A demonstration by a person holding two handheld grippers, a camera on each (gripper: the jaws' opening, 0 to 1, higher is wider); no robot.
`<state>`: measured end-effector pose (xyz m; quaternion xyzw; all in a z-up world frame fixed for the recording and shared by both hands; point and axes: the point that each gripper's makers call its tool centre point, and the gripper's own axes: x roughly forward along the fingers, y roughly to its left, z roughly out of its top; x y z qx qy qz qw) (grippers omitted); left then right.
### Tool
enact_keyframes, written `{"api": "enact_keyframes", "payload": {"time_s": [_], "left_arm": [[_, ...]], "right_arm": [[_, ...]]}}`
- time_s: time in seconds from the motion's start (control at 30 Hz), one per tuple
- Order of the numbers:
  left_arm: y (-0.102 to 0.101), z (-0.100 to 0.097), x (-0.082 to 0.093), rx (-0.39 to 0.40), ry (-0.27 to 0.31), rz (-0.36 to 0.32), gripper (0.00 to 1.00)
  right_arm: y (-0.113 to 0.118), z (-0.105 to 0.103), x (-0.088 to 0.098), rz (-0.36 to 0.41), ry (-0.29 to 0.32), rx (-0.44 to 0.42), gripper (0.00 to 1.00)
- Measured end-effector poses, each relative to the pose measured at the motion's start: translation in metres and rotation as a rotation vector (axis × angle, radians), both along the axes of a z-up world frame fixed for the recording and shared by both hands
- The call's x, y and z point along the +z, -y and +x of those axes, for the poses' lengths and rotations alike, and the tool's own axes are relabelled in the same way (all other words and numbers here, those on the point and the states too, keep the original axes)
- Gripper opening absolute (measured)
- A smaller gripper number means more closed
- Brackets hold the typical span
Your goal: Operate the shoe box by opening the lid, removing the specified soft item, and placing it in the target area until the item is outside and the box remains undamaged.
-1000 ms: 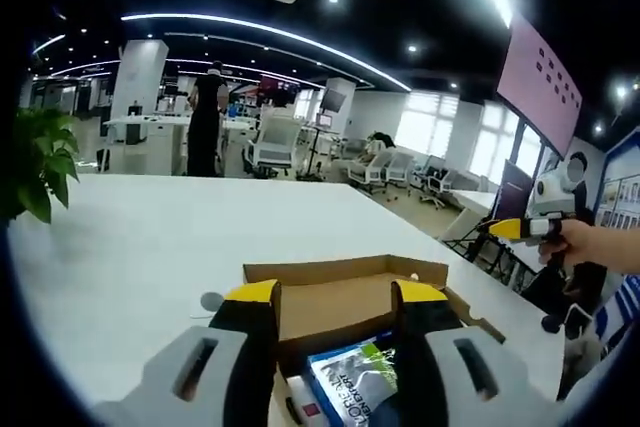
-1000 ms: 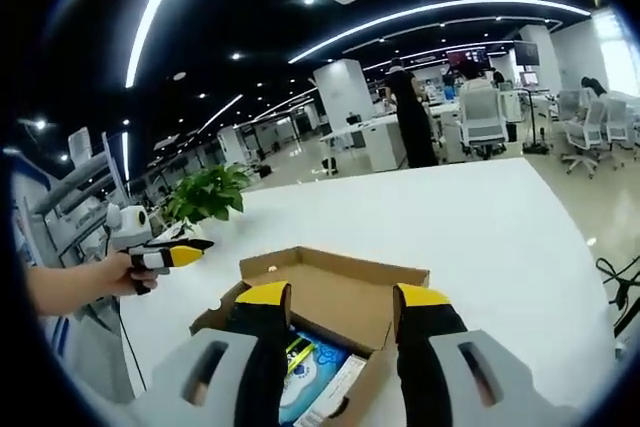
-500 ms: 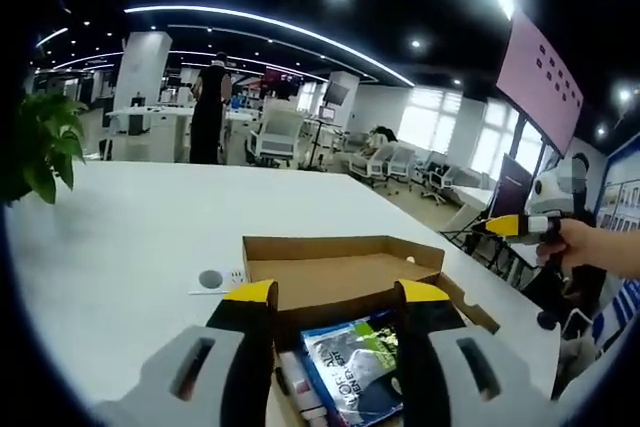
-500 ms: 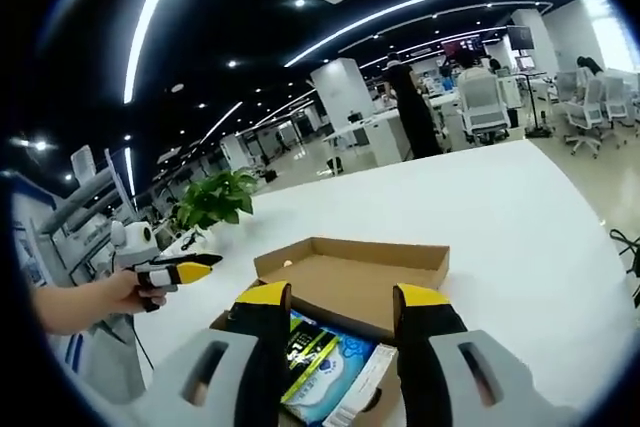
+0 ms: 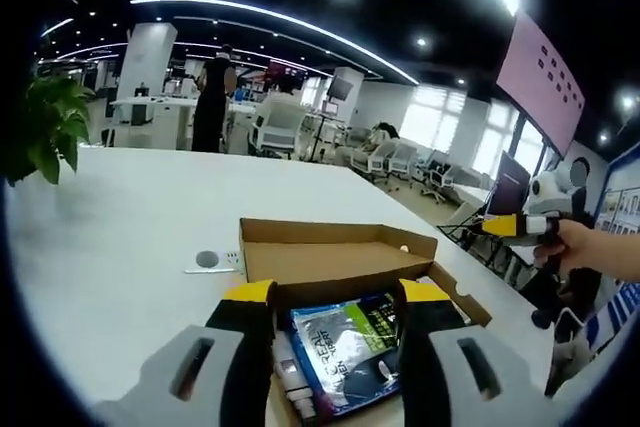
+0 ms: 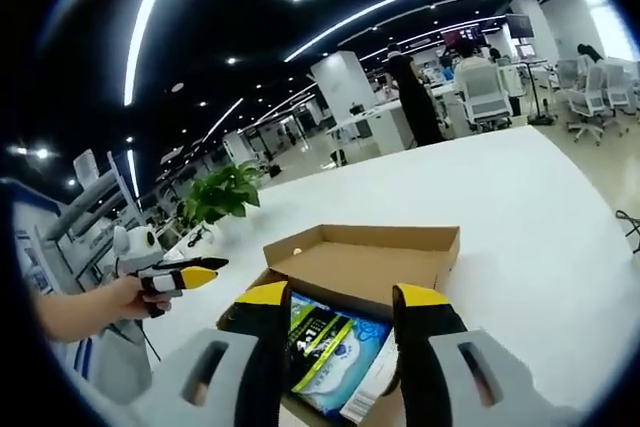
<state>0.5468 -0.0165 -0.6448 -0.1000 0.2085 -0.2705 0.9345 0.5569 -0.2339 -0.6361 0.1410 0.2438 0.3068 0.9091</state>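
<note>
The cardboard shoe box [image 5: 340, 262] is lying open on the white table [image 5: 120, 227], its lid [image 6: 375, 265] folded back beyond the jaws. A blue-and-green soft pack [image 5: 345, 347] is being framed inside it between the spread jaws of the left gripper [image 5: 338, 297]. The right gripper [image 6: 340, 299] is likewise being held spread and empty above the pack [image 6: 330, 347].

Printed lettering on blue-white soft pack [image 5: 345, 347] inside open shoe box [image 5: 340, 252], left gripper view: white letters running along pack, too blurred and skewed to read

Same pack [image 6: 335, 347] in right gripper view: large white characters on dark band with yellow-green stripe, not legible

Pink wall panel [image 5: 540, 72] upper right of left gripper view: grid of dark dots, no readable text

Poster-like sheets [image 5: 622, 202] at far right edge: print too small to tell
</note>
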Motion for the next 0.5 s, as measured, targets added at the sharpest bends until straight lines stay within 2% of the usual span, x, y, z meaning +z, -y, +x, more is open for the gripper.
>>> {"api": "enact_keyframes", "payload": {"time_s": [0.2, 0.37, 0.5], "left_arm": [[-0.001, -0.004, 0.006, -0.031, 0.016, 0.045, 0.49], [-0.002, -0.012, 0.014, -0.029, 0.026, 0.047, 0.51], [-0.001, -0.017, 0.010, -0.028, 0.021, 0.044, 0.51]], "right_arm": [[-0.011, -0.013, -0.006, 0.014, -0.027, 0.021, 0.39], [-0.013, -0.017, -0.002, 0.031, -0.027, 0.022, 0.39], [-0.013, -0.021, -0.002, 0.033, -0.028, 0.020, 0.39]]}}
